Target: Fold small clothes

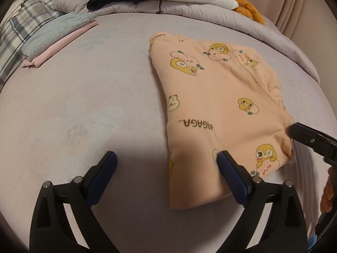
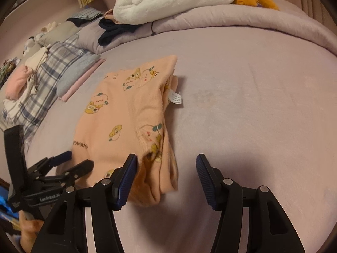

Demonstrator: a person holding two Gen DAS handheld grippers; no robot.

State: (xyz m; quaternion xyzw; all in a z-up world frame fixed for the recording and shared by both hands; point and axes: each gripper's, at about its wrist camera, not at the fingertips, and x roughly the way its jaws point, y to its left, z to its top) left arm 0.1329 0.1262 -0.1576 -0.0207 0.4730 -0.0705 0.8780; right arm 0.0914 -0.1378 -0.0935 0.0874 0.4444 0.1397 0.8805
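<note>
Left jaws: the left gripper (image 1: 166,160) stands spread wide and holds nothing; its right-hand finger rests at or just above the near left edge of the garment, and contact cannot be confirmed.
Right jaws: the right gripper (image 2: 166,162) is likewise spread and empty; its left-hand finger sits at the near right corner of the garment, its right-hand finger over bare sheet.
Task item: the peach cotton garment with yellow cartoon prints (image 1: 212,105) lies folded into a compact stack directly ahead of both jaw sets, between the two grippers.
Loose layers: at the corner beside the right jaws, the stacked edges (image 2: 166,168) gape and do not lie flush.
White care label (image 2: 175,98): protrudes from the far right edge of the stack, ahead of the right jaws.
Support: the mauve plush bed sheet (image 1: 84,97) is soft and yields under pressure.
Risk 1: closing on only the top layer would peel the fold open; cause, gaping edges.
Risk 2: a finger sliding inward would drag the stack and skew it; cause, low friction between layers.
Risk 3: pressing down would bunch sheet into the grasp; cause, soft support.
Far left of jaws: the folded grey-and-pink cloth pile (image 1: 56,35) lies well apart; a carried garment that sags could unfold on the way there.
</note>
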